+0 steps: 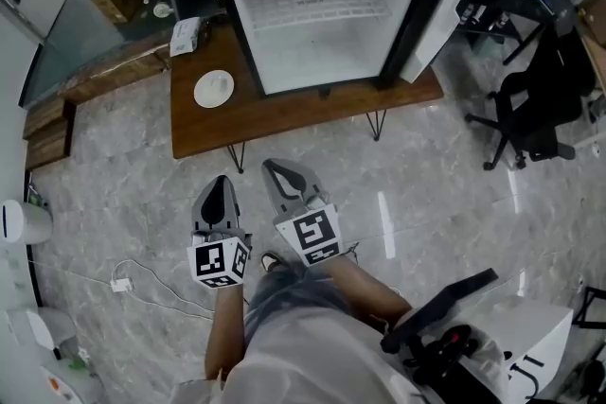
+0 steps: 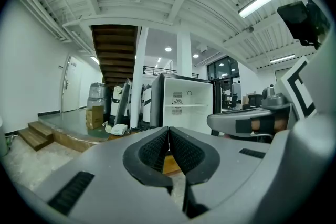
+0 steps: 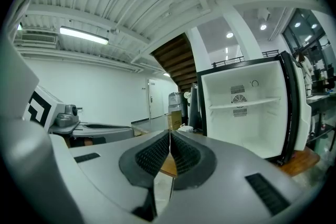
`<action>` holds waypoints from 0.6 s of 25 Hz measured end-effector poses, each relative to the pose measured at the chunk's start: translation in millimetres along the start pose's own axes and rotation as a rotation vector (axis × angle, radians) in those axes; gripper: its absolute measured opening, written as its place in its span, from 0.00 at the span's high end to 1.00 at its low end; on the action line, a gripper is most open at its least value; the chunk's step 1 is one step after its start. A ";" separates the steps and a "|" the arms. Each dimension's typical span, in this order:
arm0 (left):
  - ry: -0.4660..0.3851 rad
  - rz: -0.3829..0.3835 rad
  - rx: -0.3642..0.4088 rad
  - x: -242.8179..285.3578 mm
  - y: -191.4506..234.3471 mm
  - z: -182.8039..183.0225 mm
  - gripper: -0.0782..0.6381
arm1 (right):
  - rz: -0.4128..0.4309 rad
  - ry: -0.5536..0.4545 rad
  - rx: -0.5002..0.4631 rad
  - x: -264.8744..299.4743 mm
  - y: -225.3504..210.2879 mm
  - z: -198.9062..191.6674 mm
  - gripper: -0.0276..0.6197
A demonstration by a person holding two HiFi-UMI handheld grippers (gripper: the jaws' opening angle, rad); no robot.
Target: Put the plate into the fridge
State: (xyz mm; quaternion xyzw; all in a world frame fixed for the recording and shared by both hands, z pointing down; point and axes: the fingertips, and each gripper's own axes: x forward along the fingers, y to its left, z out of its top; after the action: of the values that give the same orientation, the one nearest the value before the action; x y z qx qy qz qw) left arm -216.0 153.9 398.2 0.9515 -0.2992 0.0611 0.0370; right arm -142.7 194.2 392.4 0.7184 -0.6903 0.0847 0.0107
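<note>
A small white plate lies on the left part of a low wooden table. Beside it on the table stands a small fridge, its white inside bare and its door swung open to the right. Both grippers hang over the floor, well short of the table. My left gripper is shut with nothing in it, and so is my right gripper. The fridge shows ahead past the left gripper. It also fills the right side beyond the right gripper.
A white box sits at the table's back left corner. A black office chair stands right of the fridge door. A white charger with its cable lies on the marble floor at left. Wooden steps run along the left.
</note>
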 end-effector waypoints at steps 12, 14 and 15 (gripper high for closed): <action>-0.014 0.027 -0.055 39.8 104.6 -9.8 0.86 | 0.017 0.083 -0.050 102.2 33.8 -19.6 0.93; -0.020 0.013 -0.061 51.8 140.3 -9.5 0.86 | 0.011 0.098 -0.070 137.5 47.2 -21.5 0.93; -0.019 0.007 -0.059 56.9 159.3 -8.8 0.86 | 0.012 0.107 -0.077 156.4 56.2 -22.3 0.93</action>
State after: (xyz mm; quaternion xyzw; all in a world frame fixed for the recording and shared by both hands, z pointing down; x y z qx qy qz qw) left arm -261.9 -7.7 420.1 0.9495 -0.3045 0.0433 0.0621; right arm -195.8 39.7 430.0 0.7076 -0.6959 0.0966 0.0749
